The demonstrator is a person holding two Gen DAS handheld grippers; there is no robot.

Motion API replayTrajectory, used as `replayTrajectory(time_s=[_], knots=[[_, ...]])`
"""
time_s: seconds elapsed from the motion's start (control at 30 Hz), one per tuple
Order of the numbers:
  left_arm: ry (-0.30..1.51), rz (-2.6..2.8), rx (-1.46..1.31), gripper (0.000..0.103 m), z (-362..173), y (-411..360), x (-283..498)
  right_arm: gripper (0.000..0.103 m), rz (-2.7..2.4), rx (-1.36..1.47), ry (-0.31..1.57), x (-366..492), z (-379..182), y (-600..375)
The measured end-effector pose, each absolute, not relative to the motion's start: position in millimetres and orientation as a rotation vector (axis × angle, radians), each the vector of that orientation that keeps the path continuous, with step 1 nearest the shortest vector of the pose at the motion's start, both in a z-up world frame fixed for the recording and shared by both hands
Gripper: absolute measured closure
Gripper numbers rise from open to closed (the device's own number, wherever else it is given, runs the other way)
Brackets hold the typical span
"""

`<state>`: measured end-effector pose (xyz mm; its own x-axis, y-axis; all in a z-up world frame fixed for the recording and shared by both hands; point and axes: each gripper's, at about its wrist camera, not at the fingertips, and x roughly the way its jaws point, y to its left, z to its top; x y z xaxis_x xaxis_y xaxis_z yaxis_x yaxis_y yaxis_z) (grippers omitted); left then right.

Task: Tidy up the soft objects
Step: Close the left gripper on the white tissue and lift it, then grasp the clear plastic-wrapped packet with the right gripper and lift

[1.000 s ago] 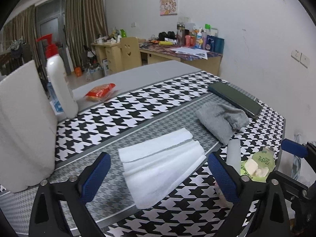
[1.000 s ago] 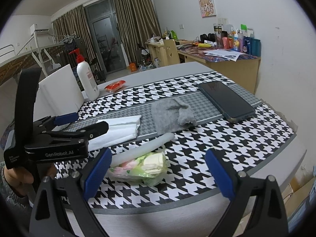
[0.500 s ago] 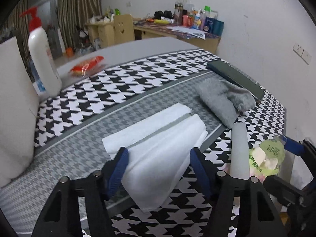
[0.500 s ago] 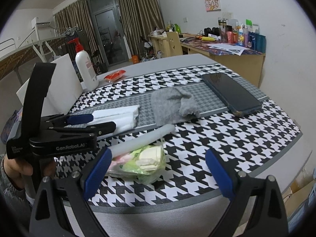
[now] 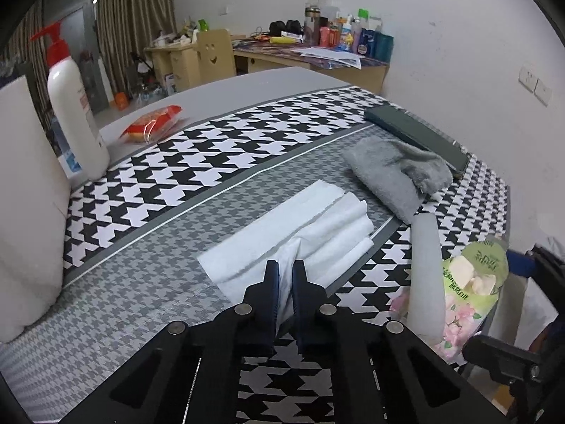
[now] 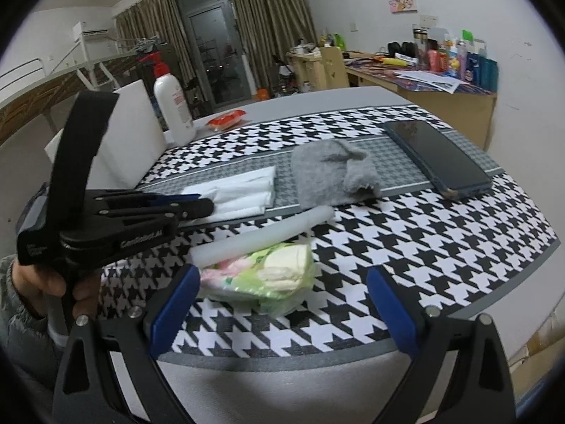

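left gripper (image 5: 285,275), which i held wide open a second ago, now pinches the near edge of the folded white cloth (image 5: 293,233) on the table (image 5: 148,268), ready for lifting; right gripper (image 6: 282,304) hovers open.

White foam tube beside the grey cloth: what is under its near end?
The white foam tube lies across a green flowered packet of pale soft pieces. Whether anything more sits beneath the packet cannot be seen; it covers the houndstooth cloth there.
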<state>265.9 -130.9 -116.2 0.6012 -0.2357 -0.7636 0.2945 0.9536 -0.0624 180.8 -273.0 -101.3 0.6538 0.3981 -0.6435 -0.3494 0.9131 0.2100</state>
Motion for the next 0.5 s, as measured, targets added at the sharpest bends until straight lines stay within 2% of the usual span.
replayTrajectory(time_s=[0.27,0.5], knots=[[0.838,-0.344,-0.004,0.097,-108.5,-121.5,254.6,0.005,0.486,0.047,0.729,178.8,-101.3,-267.7],[0.802,-0.346,-0.025,0.097,-100.5,-117.7,246.7,0.005,0.536,-0.092,0.690,184.6,-100.6,-264.8]])
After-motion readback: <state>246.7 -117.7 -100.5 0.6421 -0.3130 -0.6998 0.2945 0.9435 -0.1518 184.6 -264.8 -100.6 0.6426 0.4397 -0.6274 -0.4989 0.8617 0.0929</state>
